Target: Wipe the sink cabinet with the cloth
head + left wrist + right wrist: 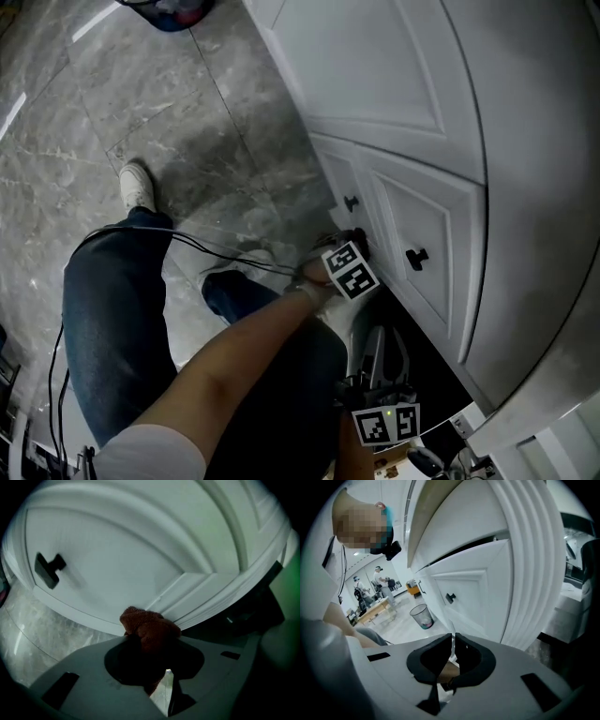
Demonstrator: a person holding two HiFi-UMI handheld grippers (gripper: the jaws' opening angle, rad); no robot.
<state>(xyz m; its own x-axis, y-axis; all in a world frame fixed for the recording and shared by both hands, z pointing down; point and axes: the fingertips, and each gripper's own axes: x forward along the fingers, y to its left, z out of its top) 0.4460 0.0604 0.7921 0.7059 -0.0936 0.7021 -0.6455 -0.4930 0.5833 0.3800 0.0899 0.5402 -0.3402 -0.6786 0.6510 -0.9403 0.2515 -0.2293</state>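
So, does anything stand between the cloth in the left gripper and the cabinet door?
Nothing visible does. The brown cloth, clamped in the left gripper, sits right at the lower edge of the white cabinet door; whether it touches is unclear.

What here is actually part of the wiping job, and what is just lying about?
Part of the job:
- cloth, clamped in the left gripper
- sink cabinet

Just about:
- waste bin
- table far behind
- right gripper, shut and empty
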